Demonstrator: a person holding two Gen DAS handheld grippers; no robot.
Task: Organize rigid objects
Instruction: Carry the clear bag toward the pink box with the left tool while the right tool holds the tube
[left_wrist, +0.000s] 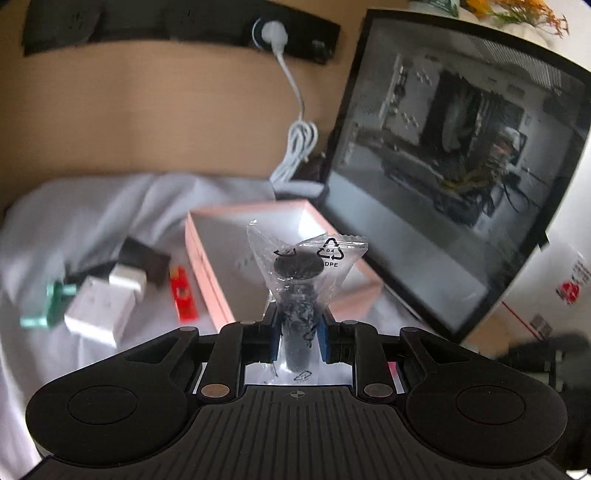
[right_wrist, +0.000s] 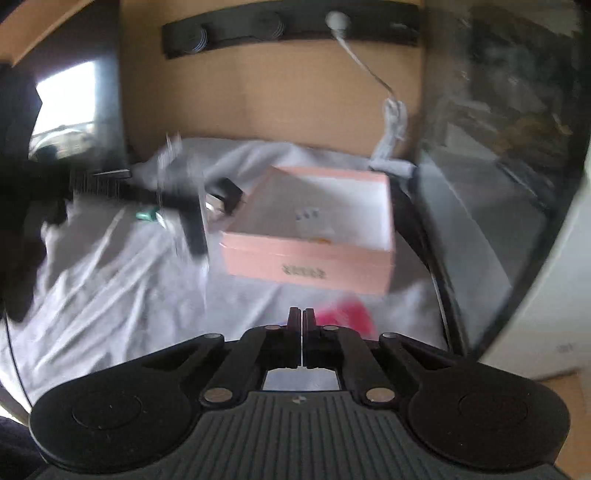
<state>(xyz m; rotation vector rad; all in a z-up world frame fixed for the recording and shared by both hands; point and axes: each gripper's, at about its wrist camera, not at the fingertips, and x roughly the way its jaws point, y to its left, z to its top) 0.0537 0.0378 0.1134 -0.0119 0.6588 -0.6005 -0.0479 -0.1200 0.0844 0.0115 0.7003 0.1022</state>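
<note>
We note a black part sealed in a clear plastic bag (left_wrist: 297, 291) clamped in the left tool (left_wrist: 298, 328), its long axis running along the fingers and pointing up and away from the tool. Directly beyond it lies the open pink box (left_wrist: 210, 254), so we judge the coming move to be a short carry forward and down over the near rim. The box looks nearly empty; a small mark on its floor is too blurred to name. Left of the box, on the grey cloth (left_wrist: 92, 206) covering the bench, lie a red item (left_wrist: 183, 295), white blocks (left_wrist: 107, 306) and a green piece (left_wrist: 48, 306). The right tool (right_wrist: 300, 332) is clenched on nothing, near the box's front wall (right_wrist: 306, 269).
</note>
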